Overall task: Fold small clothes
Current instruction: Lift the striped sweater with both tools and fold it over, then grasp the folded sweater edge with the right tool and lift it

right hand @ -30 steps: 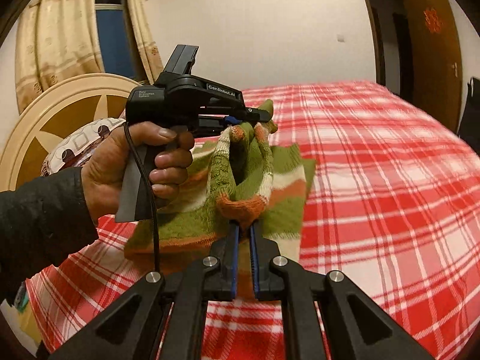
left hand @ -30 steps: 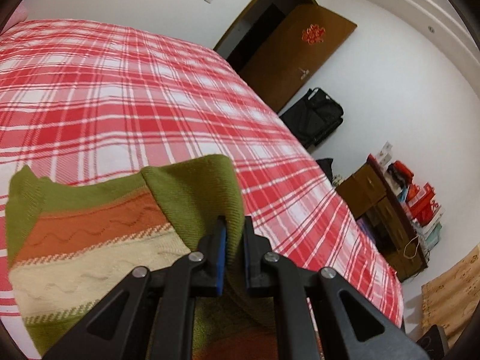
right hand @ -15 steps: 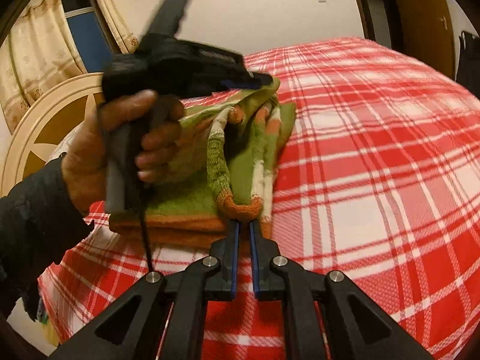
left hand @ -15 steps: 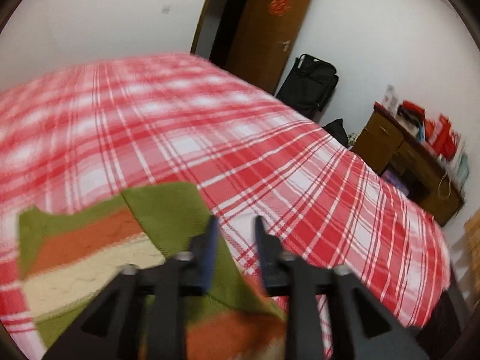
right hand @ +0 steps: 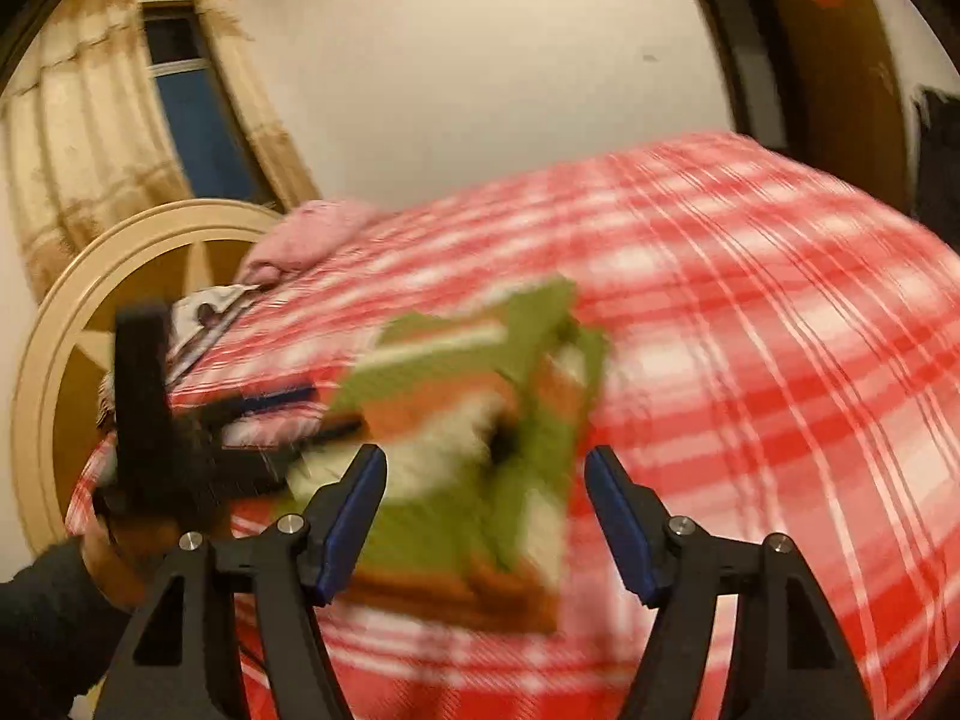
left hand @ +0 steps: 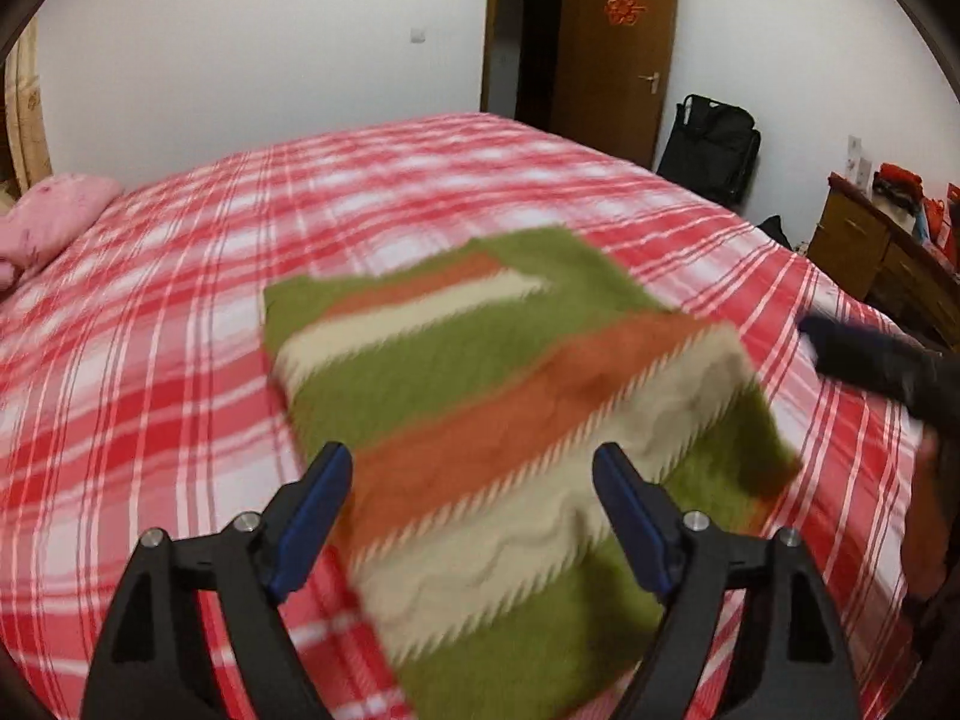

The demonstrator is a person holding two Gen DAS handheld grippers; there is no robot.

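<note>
A folded knit sweater point(left hand: 510, 408) with green, orange and cream stripes lies on the red plaid bed point(left hand: 180, 312). My left gripper point(left hand: 471, 468) hovers over the sweater's near edge. Its jaws are opening wide and the pads touch nothing. In the right wrist view my right gripper point(right hand: 486, 462) is also opening, and the blurred sweater point(right hand: 480, 420) shows beyond the gap, free of the pads. A hand point(right hand: 120, 534) holds the left gripper point(right hand: 312, 414) at the sweater's left side. The right gripper point(left hand: 822, 336) appears as a dark blur at the sweater's right.
A pink pillow point(left hand: 54, 216) lies at the head of the bed by a round cream headboard point(right hand: 78, 312) and a curtained window point(right hand: 180, 108). A brown door point(left hand: 618, 48), a black suitcase point(left hand: 714, 144) and a wooden dresser point(left hand: 882, 252) stand past the bed's far side.
Both grippers were shut on the sweater and have let go, their jaws spreading. The sweater has dropped flat and folded onto the bed. The left gripper has pulled back from it.
</note>
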